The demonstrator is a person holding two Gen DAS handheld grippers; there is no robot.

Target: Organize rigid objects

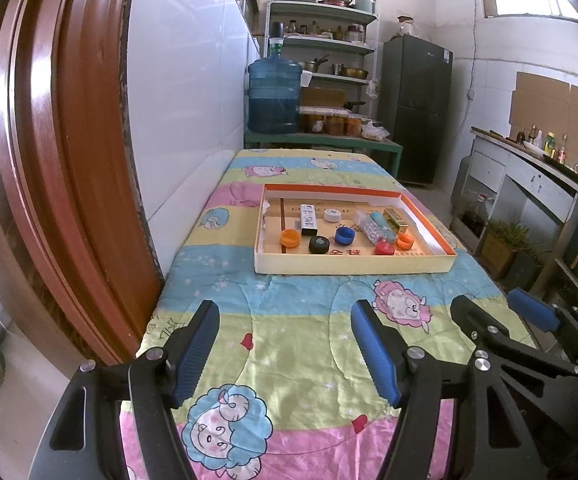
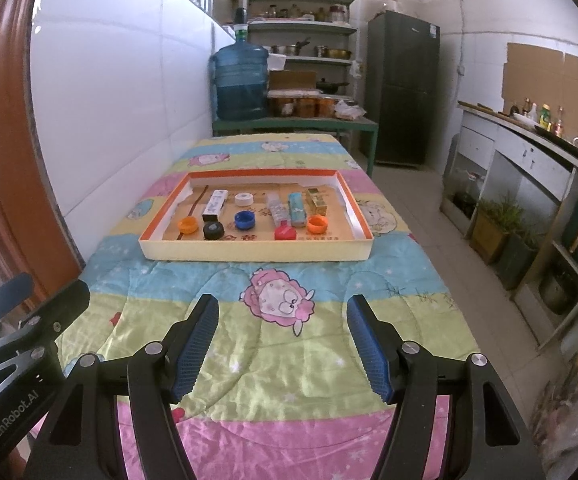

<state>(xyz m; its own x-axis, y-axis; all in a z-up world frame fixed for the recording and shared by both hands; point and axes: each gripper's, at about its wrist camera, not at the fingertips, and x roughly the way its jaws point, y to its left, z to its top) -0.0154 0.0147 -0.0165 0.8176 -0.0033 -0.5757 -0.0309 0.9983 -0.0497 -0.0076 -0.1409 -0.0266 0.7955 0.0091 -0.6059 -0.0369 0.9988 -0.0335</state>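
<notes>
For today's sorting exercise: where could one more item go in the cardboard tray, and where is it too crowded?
Bare floor runs along the cardboard tray back wall and right wall. Crowded: the front row around the blue cap.

The left gripper hangs over the near part of a quilt printed with cartoon sheep, its blue-padded jaws wide apart with nothing between them. The right gripper shows at the right, also spread and empty. Farther along lies a shallow tray with an orange inner rim. In it, near row from left: an orange cap, a black cap, a blue cap, a red cap and another orange cap. Behind them are a white box, a white cap, a clear packet and a gold box. A water jug stands on a green bench beyond.
</notes>
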